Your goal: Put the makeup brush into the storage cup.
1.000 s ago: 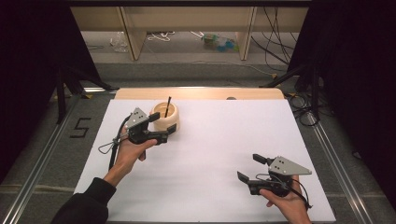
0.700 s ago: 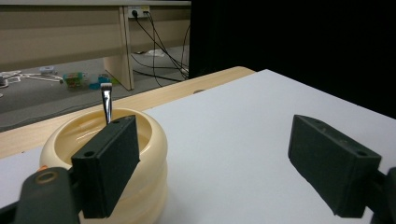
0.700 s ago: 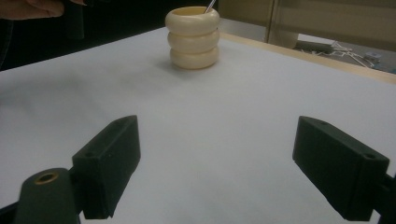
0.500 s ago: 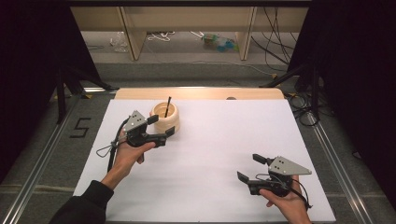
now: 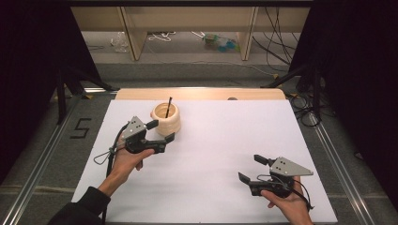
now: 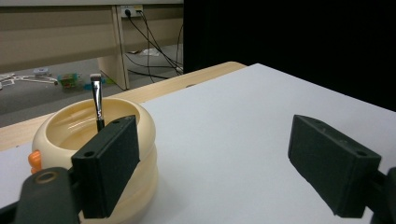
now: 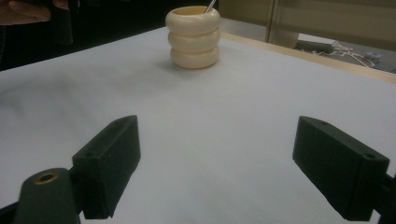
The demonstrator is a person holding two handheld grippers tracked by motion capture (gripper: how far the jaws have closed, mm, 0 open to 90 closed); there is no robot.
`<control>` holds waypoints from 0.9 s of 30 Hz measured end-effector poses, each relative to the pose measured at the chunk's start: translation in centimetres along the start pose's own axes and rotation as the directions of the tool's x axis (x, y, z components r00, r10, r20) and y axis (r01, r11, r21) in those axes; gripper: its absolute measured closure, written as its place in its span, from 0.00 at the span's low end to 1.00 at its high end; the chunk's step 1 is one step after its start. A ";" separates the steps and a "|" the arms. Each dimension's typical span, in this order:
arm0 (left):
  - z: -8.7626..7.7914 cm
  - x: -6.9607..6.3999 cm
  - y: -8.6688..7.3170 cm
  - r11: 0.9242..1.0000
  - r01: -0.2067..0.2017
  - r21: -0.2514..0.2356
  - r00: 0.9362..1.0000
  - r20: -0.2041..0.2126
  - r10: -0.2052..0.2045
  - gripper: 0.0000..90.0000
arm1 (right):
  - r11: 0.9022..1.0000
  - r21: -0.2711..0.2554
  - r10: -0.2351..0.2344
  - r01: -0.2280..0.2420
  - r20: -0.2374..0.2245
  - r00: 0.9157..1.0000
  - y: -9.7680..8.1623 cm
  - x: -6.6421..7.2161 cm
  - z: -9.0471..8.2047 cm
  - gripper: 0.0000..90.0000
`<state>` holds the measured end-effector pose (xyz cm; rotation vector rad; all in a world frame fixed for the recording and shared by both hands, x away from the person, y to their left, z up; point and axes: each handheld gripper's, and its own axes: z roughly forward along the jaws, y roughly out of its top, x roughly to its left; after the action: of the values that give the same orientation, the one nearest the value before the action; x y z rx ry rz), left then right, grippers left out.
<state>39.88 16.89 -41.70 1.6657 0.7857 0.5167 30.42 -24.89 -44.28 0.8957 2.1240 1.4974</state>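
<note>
Hovering wide open just beside the cream ridged cup (image 5: 166, 117), the left hand-held gripper (image 5: 160, 131) grips nothing; a brush (image 6: 97, 103) stands inside. The right hand-held gripper (image 5: 254, 169), jaws wide, sits well apart on the white bench (image 5: 225, 140).

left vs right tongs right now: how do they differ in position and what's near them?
The left tongs sit beside the cream ringed cup holding a brush; the right tongs are far from it, near the table's front right. One left jaw is close against the cup wall; the right jaws have bare table between them. Both are open, holding nothing.
</note>
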 end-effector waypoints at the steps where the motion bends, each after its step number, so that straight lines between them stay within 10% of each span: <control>1: -0.1 0.0 0.0 1.000 -0.001 0.000 1.000 -0.001 0.001 0.18 | 1.000 0.000 0.000 0.000 0.000 1.000 0.0 0.0 0.0 0.18; 27: -2.7 -0.1 -1.5 1.000 0.011 -0.012 1.000 0.008 -0.011 0.18 | 1.000 -0.026 -0.015 0.015 -0.003 1.000 0.0 0.0 0.1 0.18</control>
<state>37.56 18.80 -42.55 1.6507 0.7838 0.5055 30.52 -24.84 -44.28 0.8670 2.1042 1.5164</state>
